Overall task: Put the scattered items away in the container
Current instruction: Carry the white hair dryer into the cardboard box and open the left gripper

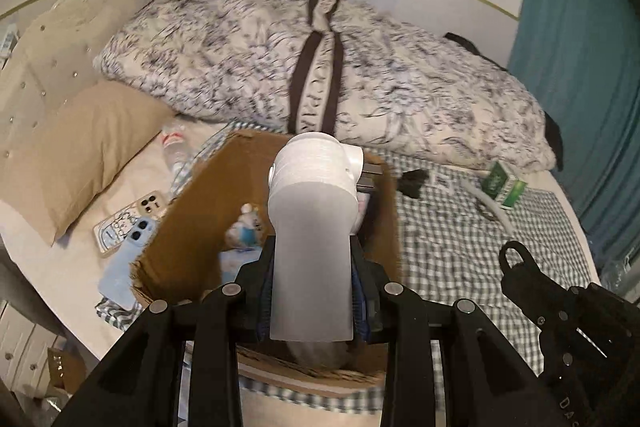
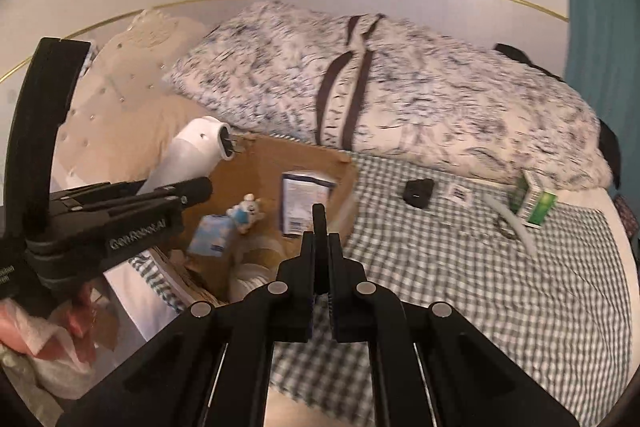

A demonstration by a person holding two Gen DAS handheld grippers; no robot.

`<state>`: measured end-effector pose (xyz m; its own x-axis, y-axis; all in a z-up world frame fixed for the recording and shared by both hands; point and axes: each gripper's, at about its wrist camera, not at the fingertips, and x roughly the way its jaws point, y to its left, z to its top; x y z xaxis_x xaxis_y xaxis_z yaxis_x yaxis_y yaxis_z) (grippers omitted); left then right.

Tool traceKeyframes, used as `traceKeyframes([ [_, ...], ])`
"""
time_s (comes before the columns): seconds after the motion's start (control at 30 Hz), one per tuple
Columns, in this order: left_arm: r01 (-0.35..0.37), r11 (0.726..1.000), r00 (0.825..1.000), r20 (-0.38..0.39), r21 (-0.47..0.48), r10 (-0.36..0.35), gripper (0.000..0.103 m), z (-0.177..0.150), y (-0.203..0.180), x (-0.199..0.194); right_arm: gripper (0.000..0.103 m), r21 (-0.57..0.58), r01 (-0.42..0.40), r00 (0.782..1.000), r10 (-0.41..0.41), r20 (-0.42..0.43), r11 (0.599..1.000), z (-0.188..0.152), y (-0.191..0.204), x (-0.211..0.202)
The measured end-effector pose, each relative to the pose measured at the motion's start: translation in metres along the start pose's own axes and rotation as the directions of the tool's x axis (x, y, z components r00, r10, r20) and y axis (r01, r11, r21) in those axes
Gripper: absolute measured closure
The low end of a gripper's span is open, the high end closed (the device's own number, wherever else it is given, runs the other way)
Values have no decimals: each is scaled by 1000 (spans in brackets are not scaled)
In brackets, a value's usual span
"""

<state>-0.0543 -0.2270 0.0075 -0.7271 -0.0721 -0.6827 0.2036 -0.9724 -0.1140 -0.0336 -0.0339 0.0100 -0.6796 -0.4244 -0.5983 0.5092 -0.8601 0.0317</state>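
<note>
My left gripper (image 1: pixel 312 291) is shut on a white handheld device (image 1: pixel 312 227) and holds it above the open cardboard box (image 1: pixel 188 227). The device (image 2: pixel 192 155) and the left gripper (image 2: pixel 176 199) also show in the right wrist view, at the box's (image 2: pixel 256 163) left edge. Inside the box lie a small white-and-blue toy (image 2: pixel 248 213), a light blue packet (image 2: pixel 210 235) and a blue-and-white carton (image 2: pixel 304 203). My right gripper (image 2: pixel 320 223) is shut and empty, near the box's right edge.
On the checked cloth (image 2: pixel 460 267) lie a small black item (image 2: pixel 418 191), a green-and-white box (image 2: pixel 534 203) and a white curved piece (image 2: pixel 516 223). Two phones (image 1: pixel 128 227) and a plastic bottle (image 1: pixel 176 147) lie left of the box. A folded duvet (image 1: pixel 320 67) is behind.
</note>
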Motion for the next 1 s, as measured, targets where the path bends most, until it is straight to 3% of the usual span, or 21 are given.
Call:
traceKeyframes([
  [0.4,-44,998,994,-98,-40,40,71,-4,44,63,99,-21,-118,986,114,-123,993,16,40,97],
  [0.67,-48,998,989,-139,-46,41,67,-12,47,84,97,-18,-129,978,124,-170,991,4,43,125],
  [0.7,-54,997,990,-136,-47,47,57,-12,47,84,95,-16,-134,977,129,-170,991,3,43,125],
  [0.73,-79,996,989,-133,-51,71,31,-11,49,84,77,-13,-131,978,127,-163,991,3,42,124],
  [0.77,-112,992,986,-130,-60,104,16,-9,51,83,61,-8,-105,983,103,-149,994,2,39,122],
  [0.8,-128,989,985,-124,-72,118,2,-8,54,82,54,-3,-72,988,71,-138,997,1,36,120],
  [0.87,-117,988,988,-108,-104,106,2,-7,58,77,37,36,-68,991,72,-112,997,1,24,114],
  [1.0,-127,986,987,-110,-103,116,2,-6,54,69,33,88,-50,995,57,-77,995,1,3,99],
])
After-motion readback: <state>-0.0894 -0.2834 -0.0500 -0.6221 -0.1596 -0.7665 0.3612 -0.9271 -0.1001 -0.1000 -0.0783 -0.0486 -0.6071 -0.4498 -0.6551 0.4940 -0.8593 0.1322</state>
